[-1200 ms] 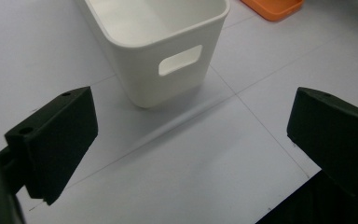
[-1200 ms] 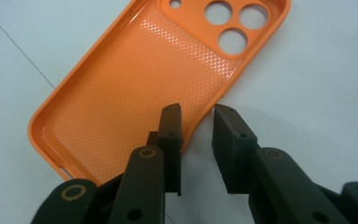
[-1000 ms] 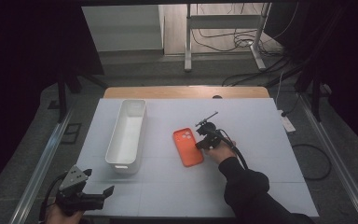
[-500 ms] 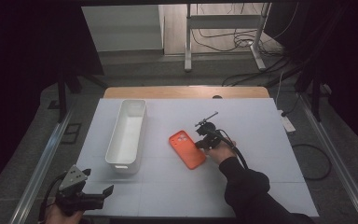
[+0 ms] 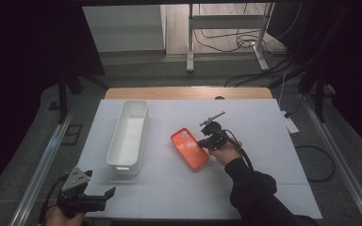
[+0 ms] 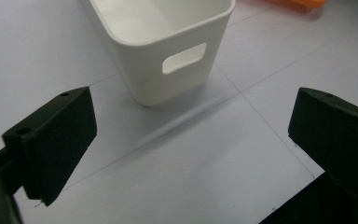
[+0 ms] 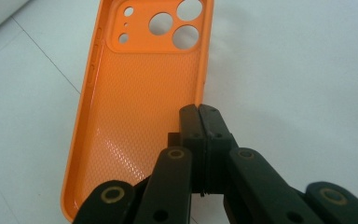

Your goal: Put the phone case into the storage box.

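Observation:
An orange phone case (image 5: 189, 149) lies inside-up on the white table, its camera holes at the far end. My right gripper (image 5: 201, 142) is at its right side, shut on the case's side wall. In the right gripper view the two jaws meet on that rim (image 7: 199, 109) and the orange phone case (image 7: 140, 93) stretches away to the left. My left gripper (image 5: 101, 194) hovers at the table's near left corner, open, with nothing between its fingers. In the left gripper view the left gripper (image 6: 193, 109) faces the end of a white bin (image 6: 140, 70).
The long white bin (image 5: 122, 168) stands empty, left of the case, running front to back. The white table top (image 5: 169, 197) has a wooden far edge (image 5: 188, 92). Metal rails run along both sides, and cables lie on the floor behind.
The case has turned a little, its far end swinging left while the right gripper stays on its rim. The left gripper has kept still.

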`<control>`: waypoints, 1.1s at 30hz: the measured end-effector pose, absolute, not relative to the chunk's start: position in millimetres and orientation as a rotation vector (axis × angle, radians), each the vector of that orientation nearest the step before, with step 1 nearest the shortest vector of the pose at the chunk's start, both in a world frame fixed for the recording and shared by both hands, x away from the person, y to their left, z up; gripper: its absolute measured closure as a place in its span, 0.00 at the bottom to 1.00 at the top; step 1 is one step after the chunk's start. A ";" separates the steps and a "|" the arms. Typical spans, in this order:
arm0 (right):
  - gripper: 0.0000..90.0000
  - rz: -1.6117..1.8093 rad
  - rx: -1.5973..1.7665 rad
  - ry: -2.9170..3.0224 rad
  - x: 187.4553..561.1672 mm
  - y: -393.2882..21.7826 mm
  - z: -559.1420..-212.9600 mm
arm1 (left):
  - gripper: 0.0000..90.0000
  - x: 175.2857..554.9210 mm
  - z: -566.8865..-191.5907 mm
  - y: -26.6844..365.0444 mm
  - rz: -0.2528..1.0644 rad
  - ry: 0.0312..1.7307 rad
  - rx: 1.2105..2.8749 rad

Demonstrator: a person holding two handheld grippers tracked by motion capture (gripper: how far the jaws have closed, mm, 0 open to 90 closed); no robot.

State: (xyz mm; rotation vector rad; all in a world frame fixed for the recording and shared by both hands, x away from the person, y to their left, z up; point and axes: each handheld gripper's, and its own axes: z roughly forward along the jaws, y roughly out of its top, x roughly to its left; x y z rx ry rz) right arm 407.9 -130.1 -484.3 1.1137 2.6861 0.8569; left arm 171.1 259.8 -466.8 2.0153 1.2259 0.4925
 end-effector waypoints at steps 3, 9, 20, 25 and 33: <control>0.99 0.873 1.101 2.678 406.3 -131.7 -480.7 | 0.02 170.9 -466.8 260.0 0.494 1.227 2.013; 0.99 0.912 1.088 2.663 403.3 -136.1 -473.4 | 0.02 171.7 -466.9 260.1 0.480 1.219 2.019; 0.99 0.976 1.039 2.626 395.2 -143.8 -460.0 | 0.01 172.7 -467.1 263.3 0.446 1.222 1.997; 0.99 1.009 1.020 2.606 390.8 -147.9 -453.3 | 0.01 172.8 -467.2 264.2 0.438 1.222 1.987; 0.99 1.051 1.000 2.573 383.8 -154.0 -444.7 | 0.00 173.2 -467.3 265.9 0.438 1.245 1.972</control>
